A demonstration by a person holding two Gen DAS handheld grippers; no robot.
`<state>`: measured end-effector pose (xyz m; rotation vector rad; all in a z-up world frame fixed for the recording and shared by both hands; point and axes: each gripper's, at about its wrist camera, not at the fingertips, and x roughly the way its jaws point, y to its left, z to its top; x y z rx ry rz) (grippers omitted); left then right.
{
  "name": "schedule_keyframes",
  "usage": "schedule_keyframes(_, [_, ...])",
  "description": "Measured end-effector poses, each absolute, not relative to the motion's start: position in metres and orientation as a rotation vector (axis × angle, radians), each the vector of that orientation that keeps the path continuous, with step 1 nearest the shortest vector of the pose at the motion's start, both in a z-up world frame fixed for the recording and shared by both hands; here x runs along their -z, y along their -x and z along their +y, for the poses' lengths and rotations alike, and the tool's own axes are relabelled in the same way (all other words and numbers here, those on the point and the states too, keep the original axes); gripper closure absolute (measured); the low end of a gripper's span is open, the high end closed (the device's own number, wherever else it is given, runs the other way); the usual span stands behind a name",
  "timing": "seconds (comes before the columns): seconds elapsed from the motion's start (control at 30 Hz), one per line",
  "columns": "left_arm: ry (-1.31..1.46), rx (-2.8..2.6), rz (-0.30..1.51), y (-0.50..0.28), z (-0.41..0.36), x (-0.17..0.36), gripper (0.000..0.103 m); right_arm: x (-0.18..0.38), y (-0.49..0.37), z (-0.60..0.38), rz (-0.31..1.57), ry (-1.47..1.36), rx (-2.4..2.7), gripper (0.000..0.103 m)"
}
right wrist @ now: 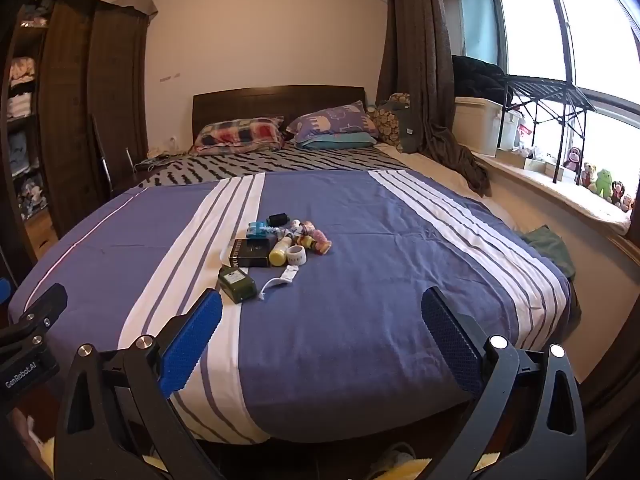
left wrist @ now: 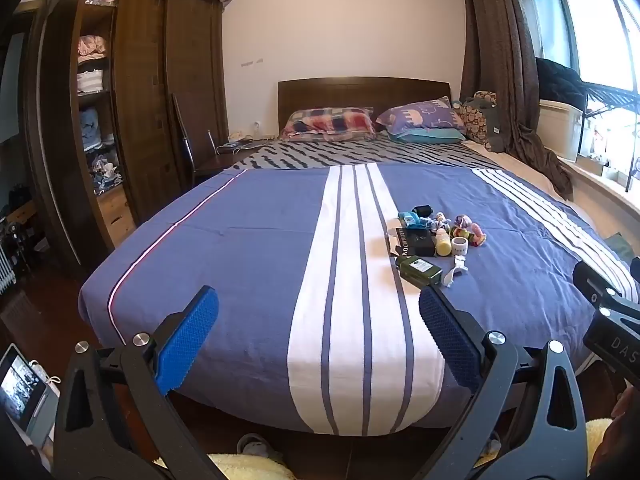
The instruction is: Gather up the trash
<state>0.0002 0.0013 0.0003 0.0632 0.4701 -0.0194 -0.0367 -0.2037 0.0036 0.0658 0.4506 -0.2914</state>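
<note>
A small heap of trash lies on the blue-and-white striped bedspread (left wrist: 240, 240) (right wrist: 380, 248). In it are a dark green box (left wrist: 419, 270) (right wrist: 237, 283), a black box (left wrist: 414, 239) (right wrist: 250, 254), a yellow bottle (left wrist: 442, 243) (right wrist: 280, 251), a roll of tape (left wrist: 459, 246) (right wrist: 297, 255), a white wrapper (left wrist: 453, 273) (right wrist: 280, 278) and several small bits behind them. My left gripper (left wrist: 318, 336) hovers open at the bed's foot, short and left of the heap. Likewise open and empty, my right gripper (right wrist: 322, 334) hangs short and right of it.
Two pillows (left wrist: 372, 120) (right wrist: 280, 130) lie by the dark headboard. A tall wooden wardrobe (left wrist: 132, 112) stands left of the bed. On the right are curtains (right wrist: 416, 60), a window sill with soft toys (right wrist: 600, 184) and a green cloth (right wrist: 550, 246). A phone screen (left wrist: 20, 388) glows low left.
</note>
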Motion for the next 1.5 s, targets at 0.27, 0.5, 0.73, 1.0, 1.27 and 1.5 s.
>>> schedule_keyframes(0.27, [-0.074, 0.002, 0.475, 0.0, -0.001, 0.002, 0.008, -0.004, 0.037, -0.204, 0.454, -0.076, 0.29, 0.003])
schedule_keyframes(0.5, [-0.054, 0.004, 0.467, 0.001, 0.004, -0.001, 0.008, -0.011, 0.036, -0.202, 0.45, -0.083, 0.291, 0.003])
schedule_keyframes(0.73, [-0.051, 0.001, 0.462, 0.003, 0.005, -0.003, 0.008, -0.007, 0.04, -0.21, 0.44, -0.093, 0.289, 0.003])
schedule_keyframes(1.0, [-0.048, 0.003, 0.46, 0.003, 0.004, -0.003, 0.008, -0.007, 0.04, -0.211, 0.438, -0.098, 0.286, 0.003])
schedule_keyframes(1.27, [-0.046, -0.001, 0.459, 0.004, 0.005, -0.005, 0.008, -0.008, 0.041, -0.211, 0.435, -0.1, 0.28, 0.003])
schedule_keyframes(1.5, [-0.046, -0.004, 0.456, 0.003, 0.004, -0.008, 0.008, -0.011, 0.04, -0.212, 0.433, -0.108, 0.283, 0.003])
